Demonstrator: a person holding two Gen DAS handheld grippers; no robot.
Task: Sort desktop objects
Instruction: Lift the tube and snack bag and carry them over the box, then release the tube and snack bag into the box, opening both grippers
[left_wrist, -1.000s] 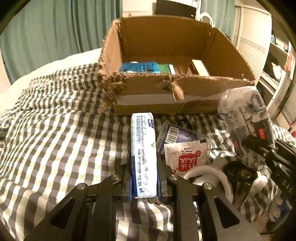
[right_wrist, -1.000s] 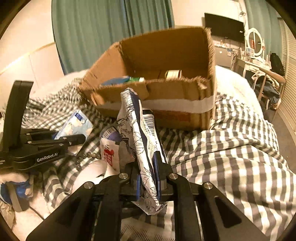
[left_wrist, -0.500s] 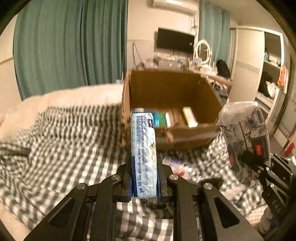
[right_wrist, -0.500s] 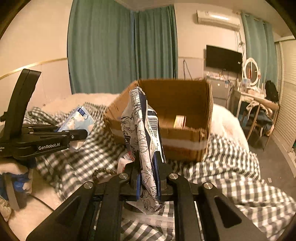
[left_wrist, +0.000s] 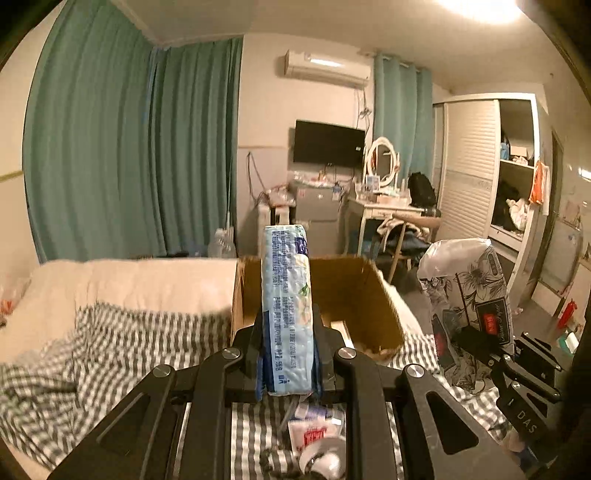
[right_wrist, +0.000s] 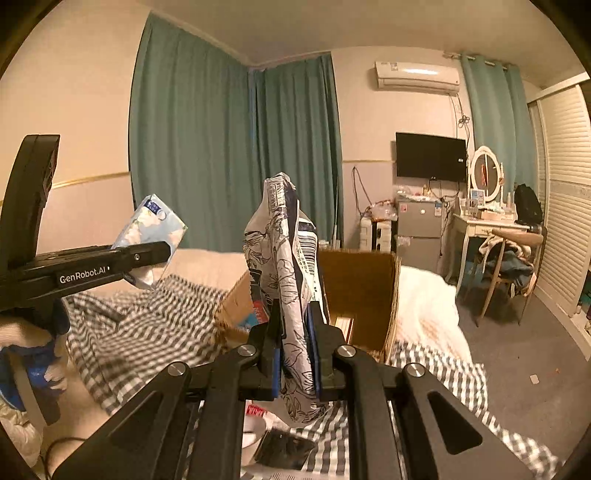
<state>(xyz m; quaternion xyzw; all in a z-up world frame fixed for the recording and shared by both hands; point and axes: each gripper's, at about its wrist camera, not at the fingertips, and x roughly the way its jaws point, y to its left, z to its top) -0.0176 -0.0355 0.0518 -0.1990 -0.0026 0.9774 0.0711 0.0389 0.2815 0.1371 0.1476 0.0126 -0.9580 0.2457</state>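
Left hand-held gripper (left_wrist: 287, 363) clamping tissue pack (left_wrist: 286, 310) upright, right hand-held gripper (right_wrist: 295, 363) — pinching floral pouch (right_wrist: 291, 295)

"GenRobot.AI" is showing in white on the left claw (right_wrist: 147, 254) arm, seen from the right wrist. "DAS" is showing on the right claw (left_wrist: 476, 343) body, low at the right of the left wrist view. The floral bag (right_wrist: 291, 295) is showing a barcode, digits too small to read. The tissue pack (left_wrist: 288, 314) is carrying rows of blue print, not legible. The red sachet (left_wrist: 314, 435) print is blurred. A red label on the floral bag is unreadable too.
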